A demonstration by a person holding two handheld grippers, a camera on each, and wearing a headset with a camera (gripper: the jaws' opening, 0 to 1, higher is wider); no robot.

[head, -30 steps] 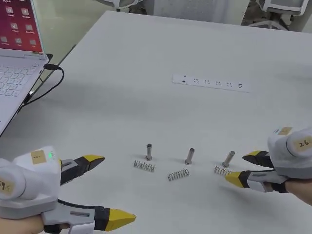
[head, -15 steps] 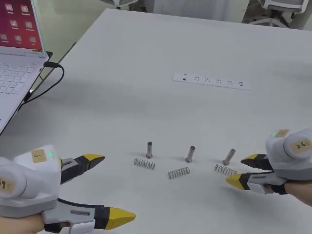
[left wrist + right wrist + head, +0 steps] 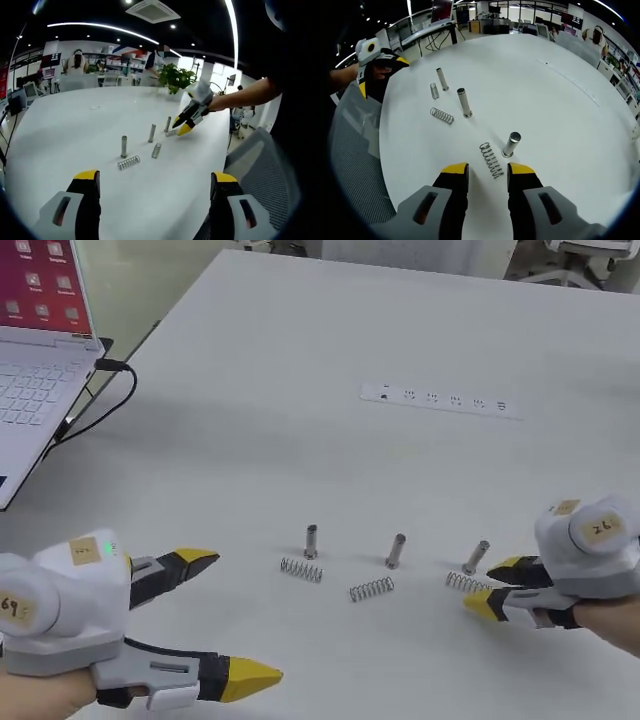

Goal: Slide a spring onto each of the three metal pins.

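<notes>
Hovering just short of the rightmost spring (image 3: 491, 159), the right claw (image 3: 487, 584) holds its jaws slightly apart and empty; that spring lies on the tabletop (image 3: 300, 440) at 8 o'clock of the rightmost pin (image 3: 477, 557). The three pins (image 3: 396, 550) stand bare, so the first step seems barely begun. The left claw (image 3: 238, 617) hangs wide apart at the row's 8 o'clock. The next move likely calls for pinching the spring and threading it over that pin.

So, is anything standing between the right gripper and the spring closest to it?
Nothing visible does. The spring lies on the bare table just ahead of the open right gripper. Its pin stands upright beside the spring, off to one side and not in the path.
</notes>
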